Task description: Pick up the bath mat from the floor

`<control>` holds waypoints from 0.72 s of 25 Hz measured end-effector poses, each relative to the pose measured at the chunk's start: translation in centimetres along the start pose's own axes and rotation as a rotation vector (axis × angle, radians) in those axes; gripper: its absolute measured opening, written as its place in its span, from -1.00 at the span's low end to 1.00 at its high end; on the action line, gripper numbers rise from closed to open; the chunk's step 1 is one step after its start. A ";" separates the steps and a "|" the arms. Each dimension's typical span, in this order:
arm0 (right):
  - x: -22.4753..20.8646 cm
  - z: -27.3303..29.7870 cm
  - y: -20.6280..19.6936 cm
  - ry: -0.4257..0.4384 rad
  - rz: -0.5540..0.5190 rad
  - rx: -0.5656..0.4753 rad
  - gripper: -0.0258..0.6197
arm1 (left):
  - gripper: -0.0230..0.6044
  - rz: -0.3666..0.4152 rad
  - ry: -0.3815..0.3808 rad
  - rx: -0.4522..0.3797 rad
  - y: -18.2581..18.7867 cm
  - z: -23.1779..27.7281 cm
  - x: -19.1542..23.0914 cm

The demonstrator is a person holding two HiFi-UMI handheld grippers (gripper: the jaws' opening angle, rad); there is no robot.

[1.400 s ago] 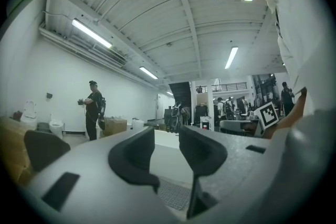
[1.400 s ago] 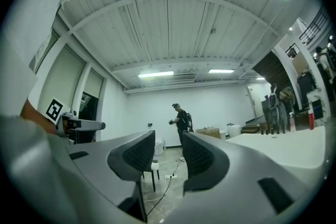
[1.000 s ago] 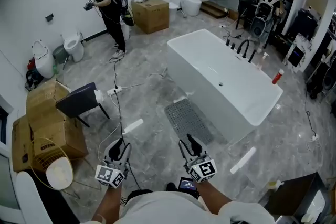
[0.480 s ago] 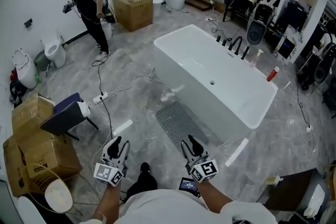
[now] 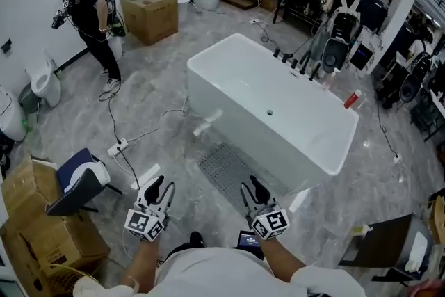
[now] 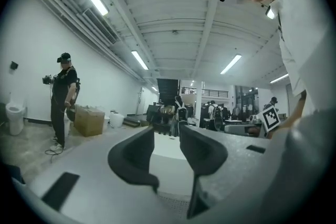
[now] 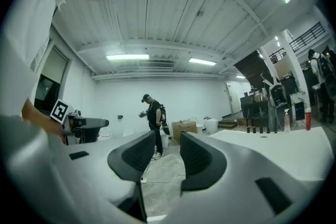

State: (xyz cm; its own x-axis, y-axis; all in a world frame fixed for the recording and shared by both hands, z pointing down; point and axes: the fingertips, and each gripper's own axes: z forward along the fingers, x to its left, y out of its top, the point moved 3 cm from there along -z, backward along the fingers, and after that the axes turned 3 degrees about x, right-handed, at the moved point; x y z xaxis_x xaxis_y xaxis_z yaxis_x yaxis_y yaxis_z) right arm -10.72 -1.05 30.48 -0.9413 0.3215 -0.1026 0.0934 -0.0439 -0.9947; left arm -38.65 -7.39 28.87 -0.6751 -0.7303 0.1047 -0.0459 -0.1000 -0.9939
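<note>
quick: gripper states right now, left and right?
Left gripper: open, nothing between the jaws.
Right gripper: open, nothing between the jaws.

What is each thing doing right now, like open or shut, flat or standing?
Grey perforated bath mat: flat on the floor, untouched.
White bathtub: empty.
Red bottle: upright, by the bathtub's far edge.
Left gripper: fingers apart, empty.
Right gripper: fingers apart, empty.
</note>
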 end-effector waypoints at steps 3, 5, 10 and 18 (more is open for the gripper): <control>0.5 2.2 -0.2 -0.061 -0.005 0.013 -0.42 | -0.45 -0.017 -0.070 0.018 -0.2 2.3 3.3; 0.3 3.0 -0.4 -0.097 -0.013 0.018 -0.42 | -0.45 -0.031 -0.105 0.027 -0.7 4.1 5.2; -5.1 3.1 -2.4 -0.234 0.013 0.023 -0.42 | -0.45 -0.053 -0.209 0.051 -3.1 12.1 6.3; -14.4 2.8 -0.7 -0.441 0.053 -0.090 -0.42 | -0.45 -0.001 -0.395 0.093 -1.5 25.1 4.2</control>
State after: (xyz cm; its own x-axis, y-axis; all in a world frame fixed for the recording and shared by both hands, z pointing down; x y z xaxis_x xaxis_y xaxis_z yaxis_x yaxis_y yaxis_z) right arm 1.87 -8.26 32.73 -0.9808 -0.1139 -0.1585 0.1550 0.0389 -0.9872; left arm -22.95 -27.28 31.66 -0.3393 -0.9318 0.1288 0.0324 -0.1484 -0.9884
